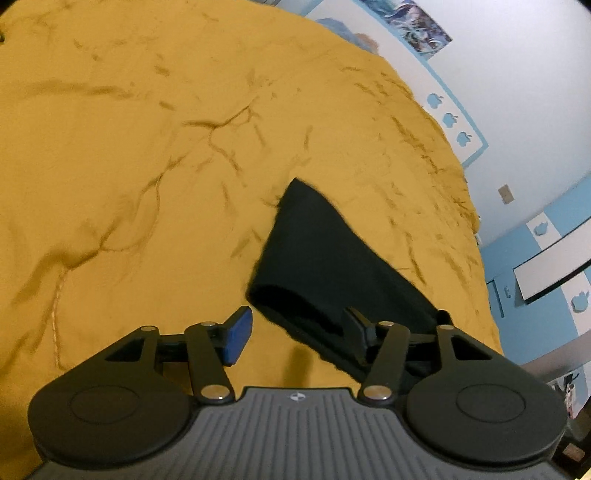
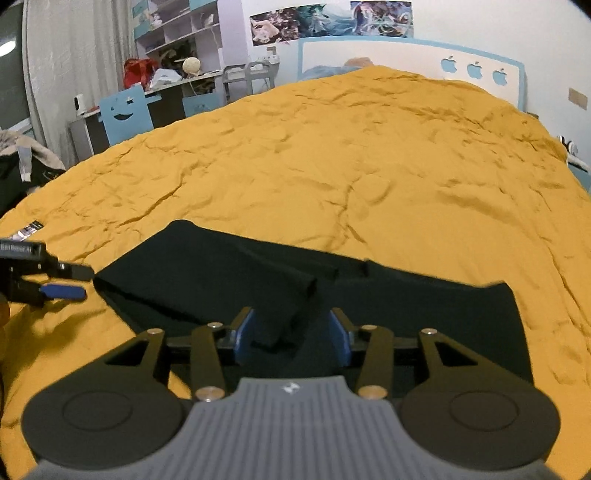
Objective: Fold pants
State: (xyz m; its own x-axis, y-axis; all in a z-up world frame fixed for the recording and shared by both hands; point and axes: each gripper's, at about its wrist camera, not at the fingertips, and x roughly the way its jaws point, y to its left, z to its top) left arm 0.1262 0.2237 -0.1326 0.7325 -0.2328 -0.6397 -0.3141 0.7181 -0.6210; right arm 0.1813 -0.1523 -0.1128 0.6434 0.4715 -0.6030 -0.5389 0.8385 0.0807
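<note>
Black pants [image 2: 229, 280] are lying folded on a bed under a wrinkled yellow cover [image 2: 369, 166], near the cover's near edge. In the right wrist view the pants are stretching across the lower middle of the frame as a wide dark band; one folded layer is lying on top, its end pointing toward the camera.

Right gripper [image 2: 291, 336]: fingers are standing apart, blue pads [image 2: 243, 334] facing each other. The end of the top fold is sitting in the gap between them, but the pads are not pressing on it as far as I can see. Cloth and gripper are slightly blurred.

Left gripper [image 1: 299, 336]: fingers are spread wide. One blue pad [image 1: 238, 338] is hanging over bare yellow cover, clear of the cloth; the other finger is showing against the black fabric, and I cannot tell whether it is touching. Nothing is clamped. In the right wrist view this gripper [image 2: 83, 283] is showing at the left edge, its tips just beside the left end of the pants.

Behind the bed: a white and blue headboard [image 2: 472, 70] with apple shapes, posters [image 2: 332, 20] on the wall, a cluttered desk [image 2: 177, 88], a blue chair [image 2: 125, 114].
</note>
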